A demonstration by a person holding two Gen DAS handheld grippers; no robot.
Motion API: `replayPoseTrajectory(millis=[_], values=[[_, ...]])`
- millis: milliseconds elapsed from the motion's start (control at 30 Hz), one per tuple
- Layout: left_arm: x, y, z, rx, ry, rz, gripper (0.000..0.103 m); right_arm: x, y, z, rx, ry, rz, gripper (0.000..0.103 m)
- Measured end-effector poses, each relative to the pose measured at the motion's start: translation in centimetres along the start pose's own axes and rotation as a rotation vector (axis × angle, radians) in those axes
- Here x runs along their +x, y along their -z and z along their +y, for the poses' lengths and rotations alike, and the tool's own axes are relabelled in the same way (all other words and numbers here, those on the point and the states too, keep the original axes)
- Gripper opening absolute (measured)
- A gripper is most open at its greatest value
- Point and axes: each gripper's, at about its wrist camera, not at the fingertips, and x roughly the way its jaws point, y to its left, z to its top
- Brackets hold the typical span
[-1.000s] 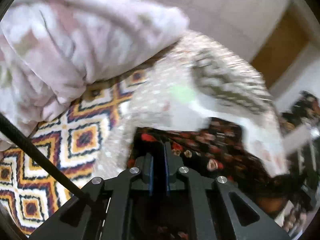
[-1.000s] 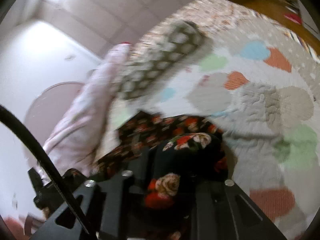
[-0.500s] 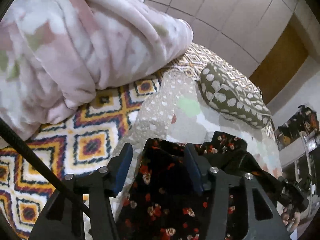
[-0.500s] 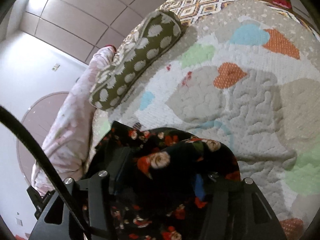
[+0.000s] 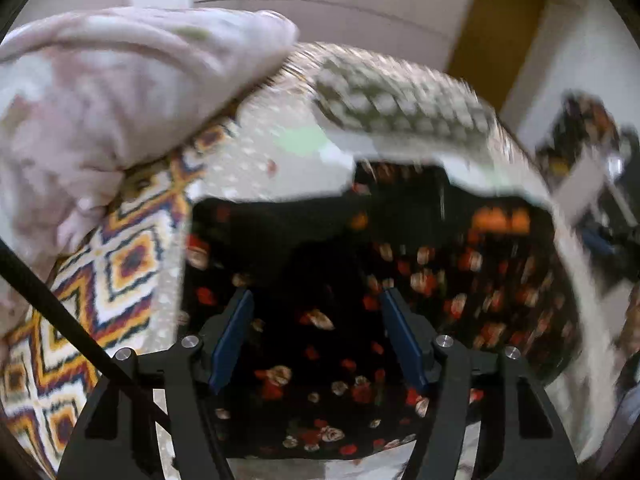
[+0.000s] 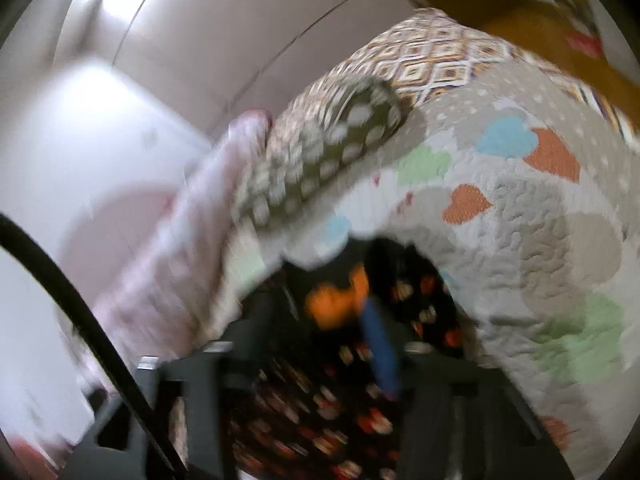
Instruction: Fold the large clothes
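Your left gripper: jaws just widened, clear above the black floral garment; your right gripper: just narrowing, grip too blurred to tell

Left gripper above the black floral garment, jaws wide and just opened further, blue pads clear of the cloth spread beneath. Beyond the garment, a pale quilt and a blurred spotted olive cushion. Left of the garment, a diamond-patterned cover and a bunched pink blanket.
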Motion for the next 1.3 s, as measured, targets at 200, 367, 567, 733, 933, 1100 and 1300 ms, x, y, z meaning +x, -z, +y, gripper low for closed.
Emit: replayPoseTrajectory(millis=[200,367,567,733,933,1100,1300], values=[[4.9,-2.1,2.0,0.066,-0.250,0.008,0.065,6.5,3.9,2.0,-0.230,0.127,0.161,0.022],[9.6,-4.0,6.2,-0.041,-0.291,0.063,0.065,11.7,3.2,0.9,-0.234,0.205,0.174,0.021],[12.3,-5.0,9.3,-0.213,-0.245,0.074,0.083,15.8,1.0,-1.6,-0.182,0.268,0.158,0.017],[12.0,-4.9,11.8,-0.354,-0.134,0.084,0.086,16.0,-0.3,-4.5,-0.011,0.142,0.153,0.014],[6.5,-4.3,12.1,-0.417,-0.098,0.023,0.086,13.5,-0.4,-2.4,-0.046,0.204,0.113,0.021],[0.9,-2.7,10.4,-0.384,-0.097,-0.046,0.086,10.1,-0.5,2.4,-0.163,0.211,0.055,0.038],[-1.7,3.1,6.8,-0.387,-0.081,-0.071,0.086,12.0,2.2,9.8,-0.332,0.126,0.149,0.058]])
